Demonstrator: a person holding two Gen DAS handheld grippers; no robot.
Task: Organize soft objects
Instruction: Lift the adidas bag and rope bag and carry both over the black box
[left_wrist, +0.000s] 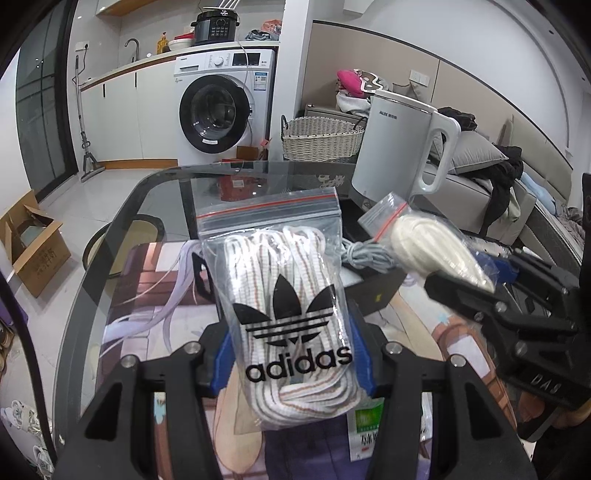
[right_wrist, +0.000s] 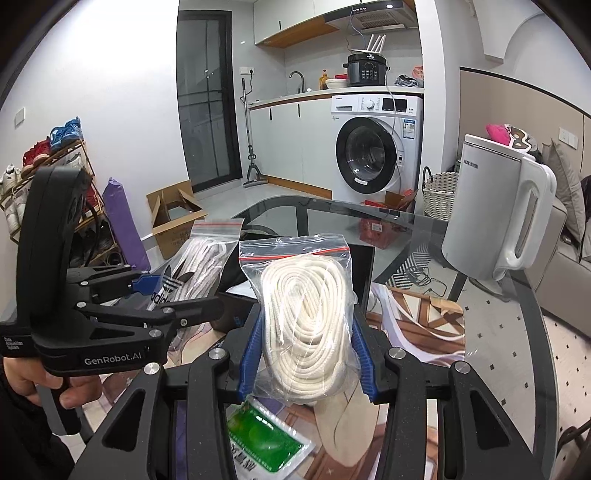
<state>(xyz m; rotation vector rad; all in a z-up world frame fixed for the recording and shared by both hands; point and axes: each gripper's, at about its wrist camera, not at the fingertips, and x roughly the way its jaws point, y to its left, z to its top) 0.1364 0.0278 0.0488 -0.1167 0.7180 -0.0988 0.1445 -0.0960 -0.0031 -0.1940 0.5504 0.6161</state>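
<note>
Nearest the left wrist camera, the left gripper (left_wrist: 291, 354) has its blue pads clamped on the lower half of the adidas lace bag (left_wrist: 288, 310), which it holds up over the glass table (left_wrist: 122, 221). The bag's zip-top end stands free above the pads. The plastic looks slick and the laces soft, so the bag could slide down through the pads if the squeeze eases. To the right, the right gripper (left_wrist: 480, 273) holds the white cord bag (left_wrist: 432, 247) close to the kettle (left_wrist: 399, 147); a careless swing could knock it.

Nearest the right wrist camera, the right gripper (right_wrist: 306, 354) is closed on the white cord bag (right_wrist: 306, 310), pinching it at both sides, above a green packet (right_wrist: 266, 439) lying on the table. The left gripper (right_wrist: 147, 295) sits just beside it with the adidas lace bag (right_wrist: 184, 273); the two tools are near enough to collide.
</note>
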